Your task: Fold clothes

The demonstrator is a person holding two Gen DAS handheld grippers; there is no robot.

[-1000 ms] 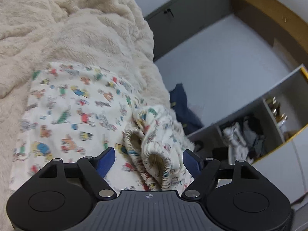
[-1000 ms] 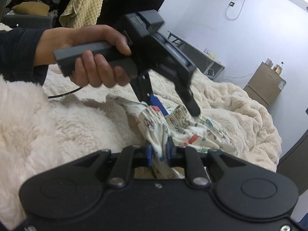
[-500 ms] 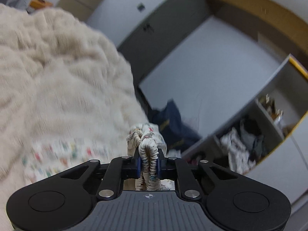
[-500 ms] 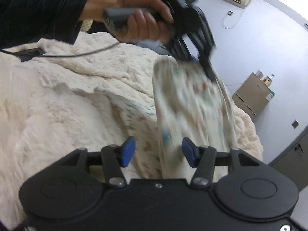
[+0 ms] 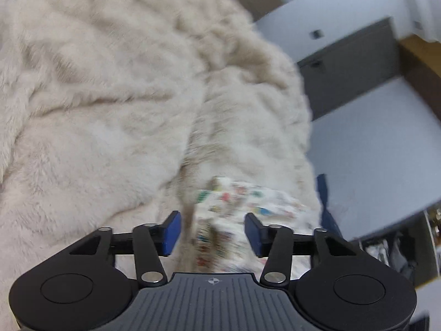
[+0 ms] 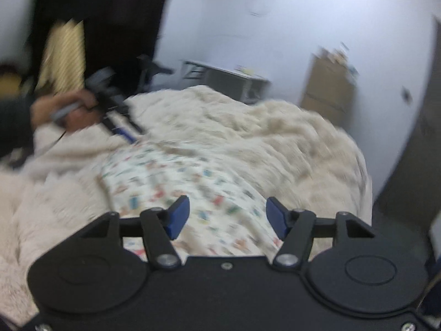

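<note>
A white child's garment with a small colourful print [image 6: 179, 176] lies spread on the fluffy cream blanket [image 6: 248, 132]. My right gripper [image 6: 228, 218] hovers over its near end with its jaws opening. The blue pads stand wide apart and press on nothing. In the left wrist view an edge of the same garment [image 5: 248, 198] lies below and between the pads of my left gripper [image 5: 212, 233]. Those jaws are opening too and do not pinch the cloth. In the right wrist view the left gripper [image 6: 121, 127], held in a hand [image 6: 69, 110], sits at the garment's far left corner.
The blanket [image 5: 96, 96] covers the whole bed and drops off at the right edge. Beyond it lie grey floor, a dark blue cloth [image 5: 325, 193], a dark cabinet door [image 5: 350, 69] and an open shelf with clothes [image 5: 399, 248]. A brown cabinet [image 6: 328, 91] and a small table [image 6: 234, 80] stand by the wall.
The left gripper, shut on the bunched waistband half a second ago, has let go and opened. The right gripper opened too. The garment has dropped flat on the blanket; both views swung quickly.
</note>
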